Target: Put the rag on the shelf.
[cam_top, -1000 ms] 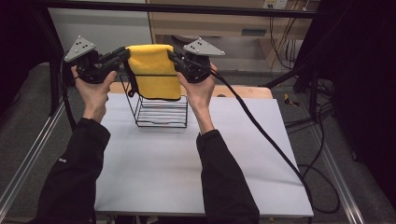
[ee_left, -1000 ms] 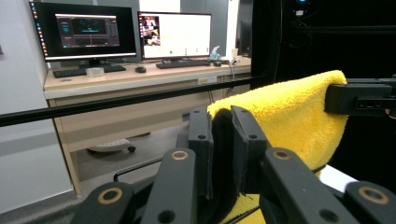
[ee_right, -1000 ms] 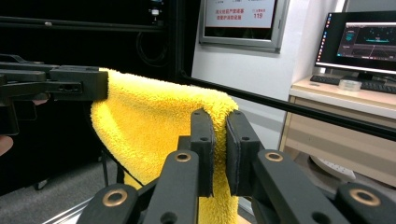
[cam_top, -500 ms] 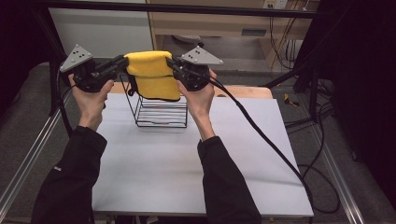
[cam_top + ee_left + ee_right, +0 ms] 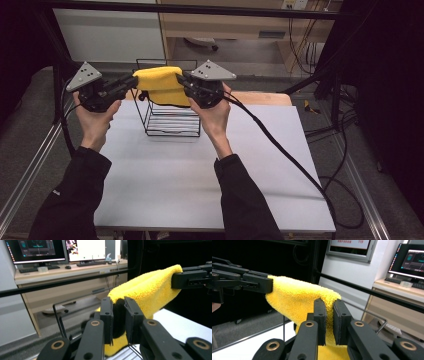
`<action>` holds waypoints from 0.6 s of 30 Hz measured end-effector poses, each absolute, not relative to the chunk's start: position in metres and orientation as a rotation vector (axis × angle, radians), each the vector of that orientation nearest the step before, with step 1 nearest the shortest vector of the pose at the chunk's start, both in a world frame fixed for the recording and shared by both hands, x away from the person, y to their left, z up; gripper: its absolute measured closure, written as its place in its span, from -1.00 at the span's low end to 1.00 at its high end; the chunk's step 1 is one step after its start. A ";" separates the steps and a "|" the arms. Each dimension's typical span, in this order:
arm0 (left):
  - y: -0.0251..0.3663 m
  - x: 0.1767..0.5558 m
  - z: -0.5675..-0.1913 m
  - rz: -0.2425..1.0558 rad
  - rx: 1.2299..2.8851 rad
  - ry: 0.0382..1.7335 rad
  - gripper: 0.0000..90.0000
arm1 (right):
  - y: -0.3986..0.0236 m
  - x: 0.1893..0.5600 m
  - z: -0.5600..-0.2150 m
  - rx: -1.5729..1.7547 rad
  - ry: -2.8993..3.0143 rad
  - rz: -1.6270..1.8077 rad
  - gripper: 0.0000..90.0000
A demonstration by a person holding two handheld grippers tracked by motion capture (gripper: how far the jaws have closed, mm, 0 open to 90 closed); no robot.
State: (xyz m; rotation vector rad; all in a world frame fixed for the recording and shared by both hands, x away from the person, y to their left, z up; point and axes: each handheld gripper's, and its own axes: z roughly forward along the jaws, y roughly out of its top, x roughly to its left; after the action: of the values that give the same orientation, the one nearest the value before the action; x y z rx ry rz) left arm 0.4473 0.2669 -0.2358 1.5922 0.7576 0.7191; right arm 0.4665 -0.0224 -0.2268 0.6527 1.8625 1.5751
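High view shows you holding the yellow towel (image 5: 161,86) above the wire rack (image 5: 172,120), left gripper (image 5: 134,81) and right gripper (image 5: 180,81) each clamped on an end; it looks soft, light and droopy, so keep pinching the top edge.

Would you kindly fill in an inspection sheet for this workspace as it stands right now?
Surface: white table, bare apart from the rack.
Job's things: yellow towel stretched between both grippers above the black wire rack.
Clutter: nothing seen.
Grippers: left gripper and right gripper each shut on a towel end, jaws pinching the cloth.
Cables: right gripper's black cable trails across the table and off its right edge; more cables on the floor at right.
Surroundings: wooden desk with monitors and keyboards; dark floor, metal frame.
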 end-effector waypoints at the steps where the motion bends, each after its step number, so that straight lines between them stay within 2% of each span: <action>1: 0.267 0.447 -0.238 0.720 1.604 0.758 0.74 | -0.023 0.466 -0.228 0.656 1.871 1.574 0.83; 18: 0.264 0.441 -0.268 0.679 1.677 0.804 0.66 | -0.029 0.461 -0.251 0.655 2.034 1.508 0.74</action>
State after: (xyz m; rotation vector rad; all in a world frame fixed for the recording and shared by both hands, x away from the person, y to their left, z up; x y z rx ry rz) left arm 0.4411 0.2643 -0.2675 1.6772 0.8042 0.6792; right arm 0.4611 -0.0294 -0.2510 0.6554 2.0341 1.5082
